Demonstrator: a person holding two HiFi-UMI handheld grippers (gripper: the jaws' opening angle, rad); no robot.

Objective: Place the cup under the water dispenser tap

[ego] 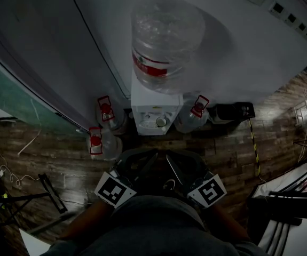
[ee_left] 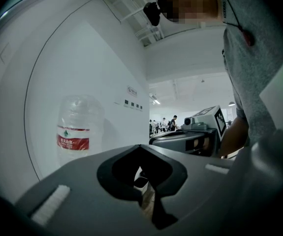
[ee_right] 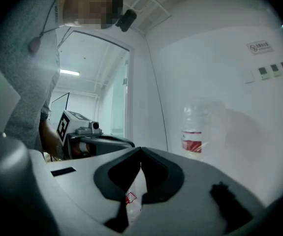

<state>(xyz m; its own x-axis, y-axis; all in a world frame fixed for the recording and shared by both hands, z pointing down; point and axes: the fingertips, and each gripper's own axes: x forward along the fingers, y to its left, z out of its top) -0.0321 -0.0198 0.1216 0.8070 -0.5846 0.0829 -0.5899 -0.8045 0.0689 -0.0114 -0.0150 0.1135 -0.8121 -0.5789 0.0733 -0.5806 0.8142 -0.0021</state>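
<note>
The white water dispenser stands against the wall with a big clear bottle on top; the bottle also shows in the left gripper view and the right gripper view. A small round pale thing sits at the dispenser's front; I cannot tell whether it is the cup. My left gripper and right gripper are held close to the body, level, tips near each other, short of the dispenser. Both are shut with nothing between the jaws.
Three spare water bottles with red caps stand on the wooden floor beside the dispenser: two at its left, one at its right. A black box sits further right. Cables and stand legs lie at the left.
</note>
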